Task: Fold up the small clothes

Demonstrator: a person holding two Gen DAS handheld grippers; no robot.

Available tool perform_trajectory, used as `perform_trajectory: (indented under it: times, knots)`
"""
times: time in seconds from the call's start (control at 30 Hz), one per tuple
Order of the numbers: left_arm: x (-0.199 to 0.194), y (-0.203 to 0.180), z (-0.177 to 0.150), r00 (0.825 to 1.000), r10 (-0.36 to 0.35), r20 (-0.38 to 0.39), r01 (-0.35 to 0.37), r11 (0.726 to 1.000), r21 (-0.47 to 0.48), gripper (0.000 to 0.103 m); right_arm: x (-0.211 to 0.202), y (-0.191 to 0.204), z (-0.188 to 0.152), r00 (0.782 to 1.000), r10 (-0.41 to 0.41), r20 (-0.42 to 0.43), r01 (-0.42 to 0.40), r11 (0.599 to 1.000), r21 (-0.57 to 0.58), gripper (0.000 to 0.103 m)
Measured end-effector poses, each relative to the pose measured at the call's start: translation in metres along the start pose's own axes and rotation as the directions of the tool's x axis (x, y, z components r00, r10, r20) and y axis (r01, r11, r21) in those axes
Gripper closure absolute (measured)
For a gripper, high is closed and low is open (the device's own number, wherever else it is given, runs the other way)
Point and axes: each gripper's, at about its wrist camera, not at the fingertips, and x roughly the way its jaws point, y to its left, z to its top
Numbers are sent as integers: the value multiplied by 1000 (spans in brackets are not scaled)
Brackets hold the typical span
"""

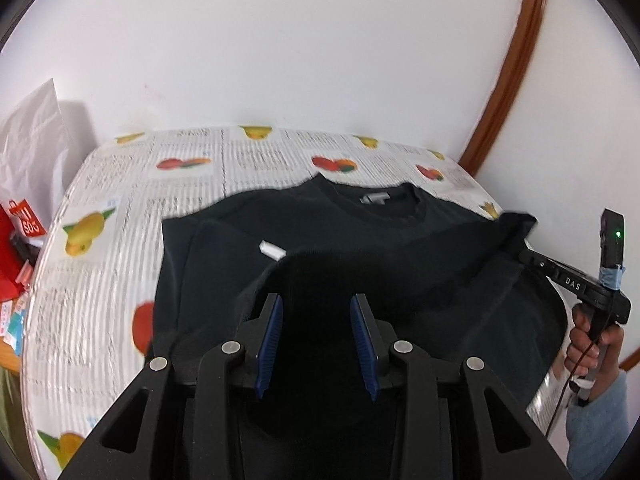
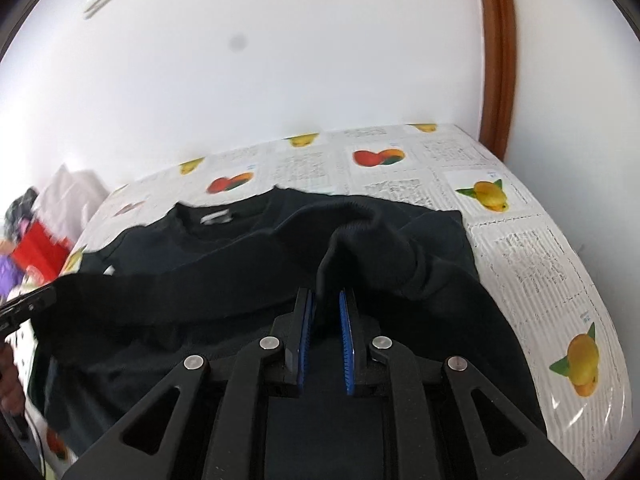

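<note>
A black sweater [image 1: 360,236] lies on the table, collar and grey neck label [image 1: 374,198] toward the wall; a small white tag [image 1: 272,250] shows on its left side. My left gripper [image 1: 316,304] holds a raised fold of the sweater's hem between its blue pads, which stand fairly wide apart. My right gripper [image 2: 327,300] is shut on the ribbed hem [image 2: 352,216], lifted above the sweater's body [image 2: 200,264]. The right gripper also shows in the left wrist view [image 1: 524,236], pinching the cloth at the right.
The table wears a plastic cover printed with fruit and text [image 1: 120,208] [image 2: 540,240]. A white wall stands close behind. A wooden frame [image 1: 504,80] runs up at the right. A red bag [image 1: 24,240] and clutter sit left of the table.
</note>
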Motion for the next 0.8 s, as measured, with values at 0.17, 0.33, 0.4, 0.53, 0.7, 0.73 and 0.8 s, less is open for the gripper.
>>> perform_trajectory:
  times: [0.17, 0.33, 0.4, 0.53, 0.7, 0.73, 0.8]
  knots:
    - [-18, -8, -25, 1000, -20, -8, 20, 999, 28, 70, 0, 4, -19, 999, -6, -41, 4, 999, -42, 89]
    - [-32, -12, -45, 998, -47, -36, 48, 998, 31, 70, 1, -2, -35, 997, 29, -73, -29, 1000, -3, 89]
    - [-32, -15, -54, 998, -35, -57, 38, 998, 54, 70, -5, -2, -41, 997, 44, -69, -45, 999, -1, 89]
    - [-22, -13, -63, 996, -15, -91, 20, 999, 50, 70, -11, -1, -51, 995, 44, -86, -47, 999, -28, 89]
    - [-8, -10, -61, 995, 39, -92, -34, 998, 50, 70, -6, -1, -53, 993, 51, -103, -53, 998, -21, 89]
    - [-5, -9, -59, 995, 45, -90, -40, 998, 50, 70, -2, 0, -51, 992, 64, -109, -65, 998, -9, 89]
    - [1, -6, -53, 995, 54, -84, -51, 998, 44, 70, 8, 0, -44, 990, 76, -115, -76, 997, 6, 89]
